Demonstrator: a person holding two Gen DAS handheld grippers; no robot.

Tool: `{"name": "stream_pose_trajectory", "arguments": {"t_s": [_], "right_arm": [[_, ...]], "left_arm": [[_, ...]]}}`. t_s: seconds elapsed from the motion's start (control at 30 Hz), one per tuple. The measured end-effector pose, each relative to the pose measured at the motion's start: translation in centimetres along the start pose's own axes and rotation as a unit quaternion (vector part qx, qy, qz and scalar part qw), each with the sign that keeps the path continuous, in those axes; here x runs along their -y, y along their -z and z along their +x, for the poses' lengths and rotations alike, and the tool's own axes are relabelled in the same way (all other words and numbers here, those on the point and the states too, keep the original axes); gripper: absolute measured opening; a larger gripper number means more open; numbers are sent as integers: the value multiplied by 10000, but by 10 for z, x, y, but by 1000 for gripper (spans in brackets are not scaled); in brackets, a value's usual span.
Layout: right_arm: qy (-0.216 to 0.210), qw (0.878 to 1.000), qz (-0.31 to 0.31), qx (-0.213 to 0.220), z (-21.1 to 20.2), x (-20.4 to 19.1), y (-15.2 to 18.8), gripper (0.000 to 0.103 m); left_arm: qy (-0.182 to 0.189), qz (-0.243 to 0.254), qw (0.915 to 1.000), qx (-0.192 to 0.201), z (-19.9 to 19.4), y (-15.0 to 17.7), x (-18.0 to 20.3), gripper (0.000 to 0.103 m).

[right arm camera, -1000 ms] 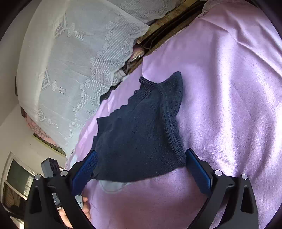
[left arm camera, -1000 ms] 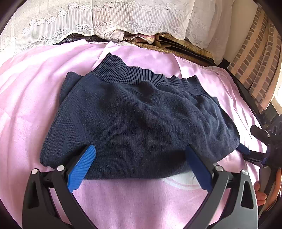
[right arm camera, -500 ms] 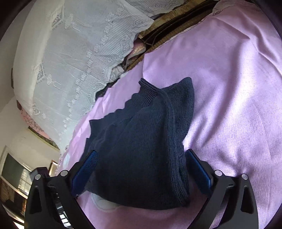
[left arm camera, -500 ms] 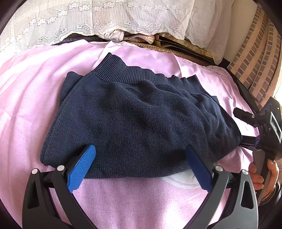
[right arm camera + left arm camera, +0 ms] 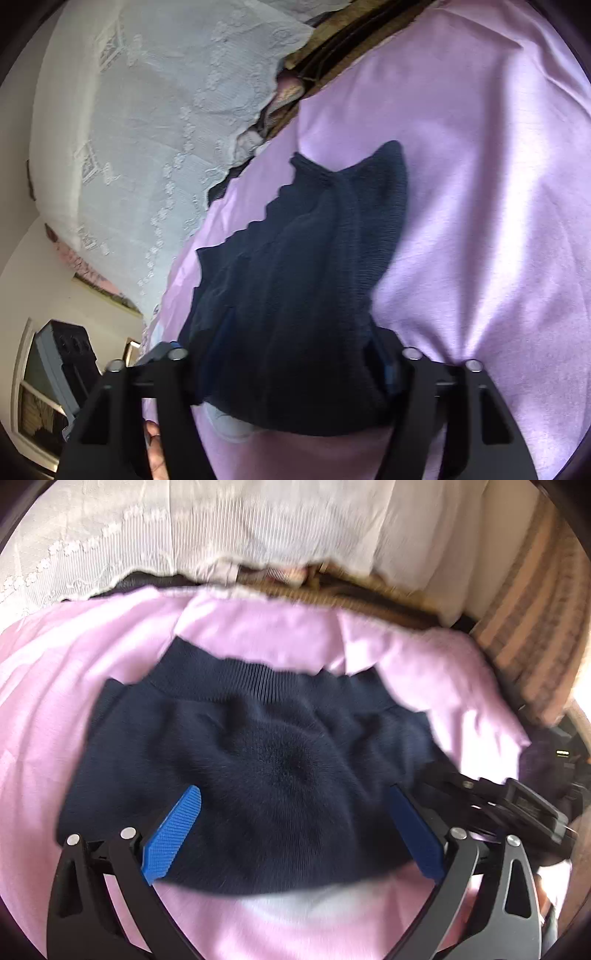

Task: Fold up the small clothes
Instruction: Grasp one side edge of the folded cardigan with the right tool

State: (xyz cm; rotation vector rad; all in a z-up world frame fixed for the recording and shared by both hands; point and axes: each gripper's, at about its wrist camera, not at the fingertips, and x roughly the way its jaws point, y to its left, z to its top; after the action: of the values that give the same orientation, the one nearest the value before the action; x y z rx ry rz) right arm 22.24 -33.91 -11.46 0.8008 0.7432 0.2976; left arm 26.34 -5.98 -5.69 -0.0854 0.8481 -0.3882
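A folded navy knit garment (image 5: pixel 266 760) lies on a pink sheet (image 5: pixel 55 701), its ribbed band at the far edge. My left gripper (image 5: pixel 295 830) is open, its blue pads (image 5: pixel 171 830) over the garment's near edge, one on each side of the middle. My right gripper (image 5: pixel 291 369) straddles the garment's right end (image 5: pixel 295 288); the cloth bulges between its fingers and hides the pads. In the left wrist view the right gripper (image 5: pixel 491 805) sits at the garment's right side.
White lace pillows (image 5: pixel 184 535) line the far edge of the bed. A woven mat (image 5: pixel 351 594) shows under them. A brick-patterned surface (image 5: pixel 535 627) stands at the right. A window and a dark box (image 5: pixel 62 354) lie at the left of the right wrist view.
My right gripper has pushed forward onto the garment's right end, and its fingers have narrowed around the cloth. My left gripper has moved forward over the near edge.
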Motion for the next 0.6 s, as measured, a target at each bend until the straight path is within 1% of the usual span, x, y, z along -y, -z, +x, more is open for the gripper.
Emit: {"name": "stream_pose_trajectory", "arguments": {"t_s": [0.03,0.07,0.1,0.13,0.2,0.23,0.3,0.37,0.43,0.6], "right_arm": [[52,9998,201,66,-1,8,0,34],[-35,9993,358,101,-2,14,0,30],[-204,9984,506,148,-3,19,-1,30],[-294,9978,573,184,-4,21,-1,29],[-197,9986,456,204,-4,17,1,29],[-142,9990,374,190,-2,14,1,32],[-111,9992,353,156,0,14,1,33],[-95,9992,348,146,5,13,0,35],[-7,9996,256,153,7,10,0,35],[84,9995,212,201,6,9,1,33]], "left_arm": [[-190,-87,9997,-104,17,2,-3,98],[-347,-104,9992,-140,28,5,-6,99],[-404,-23,9992,-65,33,10,-7,99],[-463,77,9989,-5,30,10,-4,99],[-530,100,9985,33,29,11,-5,99],[-540,103,9985,24,30,11,-5,99],[-582,122,9982,17,31,10,-4,99],[-701,184,9974,-5,33,10,1,99],[-789,246,9966,-17,34,10,3,99],[-775,260,9967,-4,32,12,4,99]]}}
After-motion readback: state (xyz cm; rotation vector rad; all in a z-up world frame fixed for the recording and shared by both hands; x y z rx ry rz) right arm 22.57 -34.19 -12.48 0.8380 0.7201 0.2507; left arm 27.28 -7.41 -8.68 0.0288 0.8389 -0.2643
